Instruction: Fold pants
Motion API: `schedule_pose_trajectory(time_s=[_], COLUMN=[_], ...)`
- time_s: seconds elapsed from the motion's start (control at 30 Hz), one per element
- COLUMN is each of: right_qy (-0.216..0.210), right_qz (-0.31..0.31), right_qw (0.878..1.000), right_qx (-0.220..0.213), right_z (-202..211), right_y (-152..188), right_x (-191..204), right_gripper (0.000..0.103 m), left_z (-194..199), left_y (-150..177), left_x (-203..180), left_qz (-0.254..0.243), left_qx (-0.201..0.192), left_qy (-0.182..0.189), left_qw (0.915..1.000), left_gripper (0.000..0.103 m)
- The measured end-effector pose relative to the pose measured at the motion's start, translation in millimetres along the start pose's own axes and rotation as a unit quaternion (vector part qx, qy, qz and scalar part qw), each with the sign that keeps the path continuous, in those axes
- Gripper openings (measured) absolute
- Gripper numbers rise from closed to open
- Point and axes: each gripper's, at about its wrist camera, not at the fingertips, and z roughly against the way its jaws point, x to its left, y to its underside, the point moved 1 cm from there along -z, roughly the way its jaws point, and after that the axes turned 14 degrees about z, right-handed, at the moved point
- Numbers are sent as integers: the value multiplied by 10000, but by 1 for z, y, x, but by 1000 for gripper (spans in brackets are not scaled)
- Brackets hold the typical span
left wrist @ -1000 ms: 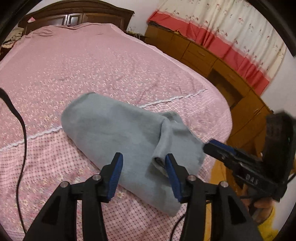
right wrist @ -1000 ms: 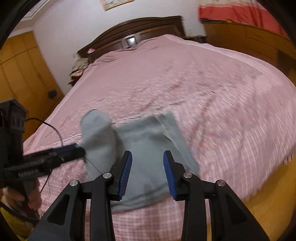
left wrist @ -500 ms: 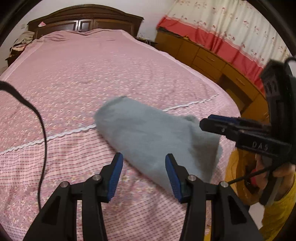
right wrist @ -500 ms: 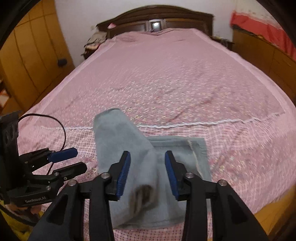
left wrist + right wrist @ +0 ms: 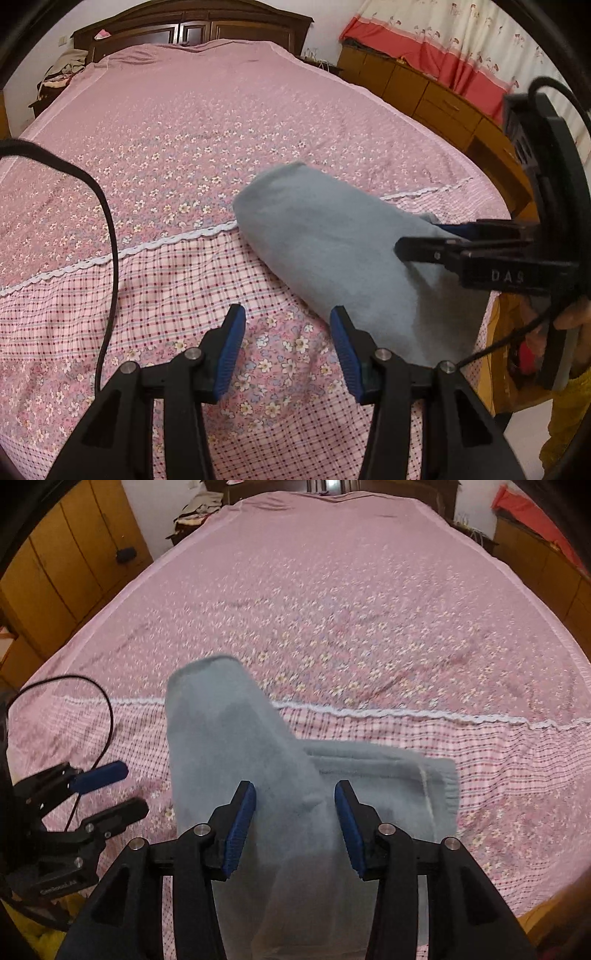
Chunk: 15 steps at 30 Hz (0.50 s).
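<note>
The left tongs (image 5: 286,341) are standing apart over the checked part of the pink bedspread (image 5: 184,147), holding nothing. The right tongs (image 5: 295,819) have just been opening; their blue pads (image 5: 242,825) are hanging over the folded grey pants (image 5: 236,746), not pressing them. The pants are lying near the foot edge of the bed, across the white lace strip (image 5: 406,713). A black cable (image 5: 107,221) is curving at the left.

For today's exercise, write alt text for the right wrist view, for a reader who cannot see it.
Grey pants, partly folded, lie near the foot of a bed with a pink floral bedspread. The right gripper hangs over them with open jaws, its blue pads not pressing the cloth. The left gripper, also open, is at the left over the bedspread, holding nothing.
</note>
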Motion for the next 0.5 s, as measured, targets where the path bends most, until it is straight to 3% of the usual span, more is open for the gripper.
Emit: schedule_pose_trajectory(time_s=[0.33, 0.43, 0.47, 0.5], right_qy=[7, 26, 46, 33], right_qz=[37, 68, 50, 21], right_qw=[10000, 9998, 9997, 9996], right_qx=[-64, -165, -222, -268], right_z=[1, 7, 9, 12], right_y=[2, 5, 6, 7], right_x=[4, 6, 5, 5], right_gripper=[42, 31, 20, 16], left_z=[-12, -11, -11, -11], left_y=[-4, -4, -3, -3], left_x=[-7, -7, -7, -7], left_qz=[-16, 3, 7, 15], left_qx=[48, 30, 26, 24], left_qy=[-22, -8, -3, 7], left_qw=[10000, 10000, 10000, 10000], left_gripper=[50, 50, 50, 50])
